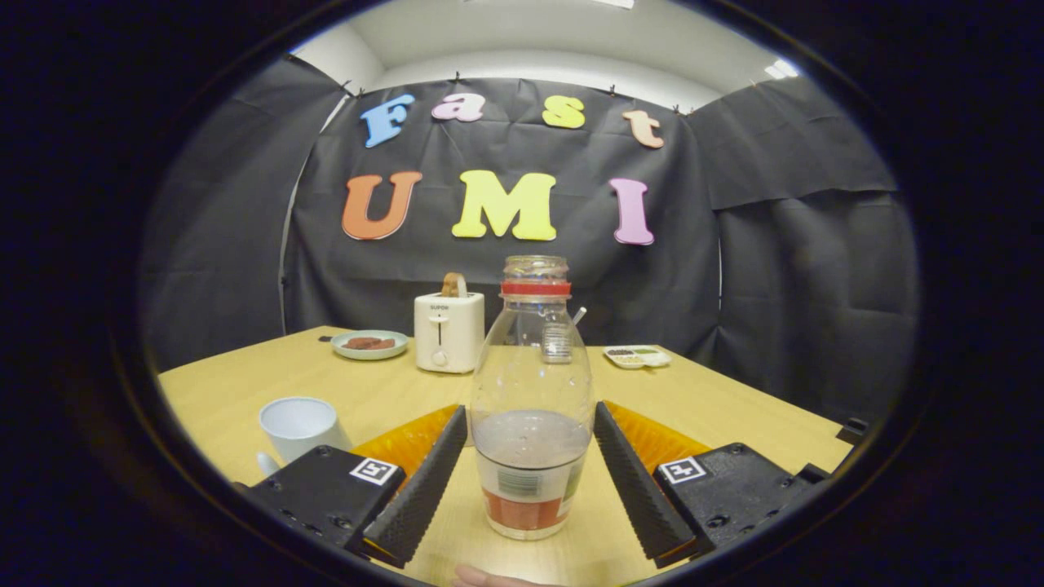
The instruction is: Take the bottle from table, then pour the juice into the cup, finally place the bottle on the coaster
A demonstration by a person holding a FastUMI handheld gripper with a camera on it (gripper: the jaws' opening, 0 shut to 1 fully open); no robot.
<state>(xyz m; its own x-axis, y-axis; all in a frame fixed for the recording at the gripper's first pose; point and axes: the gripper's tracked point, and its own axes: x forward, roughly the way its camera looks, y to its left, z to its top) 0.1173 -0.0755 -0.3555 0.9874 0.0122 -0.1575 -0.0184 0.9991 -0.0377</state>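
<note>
A clear plastic bottle (532, 391) with a red neck ring and no cap stands upright on the wooden table (718, 399), a little reddish-brown juice in its lower part. My gripper (530, 428) is open, and its two black ribbed fingers (424, 481) flank the bottle's lower body with a gap on each side, not pressing it. A white cup (300, 427) stands on the table to the left of the left finger. I cannot pick out a coaster.
At the back of the table stand a white toaster (448, 330) with a slice of bread in it, a pale plate (369, 344) with something brown to its left, and a small white tray (638, 356) to the right. A fingertip (481, 577) shows below the bottle.
</note>
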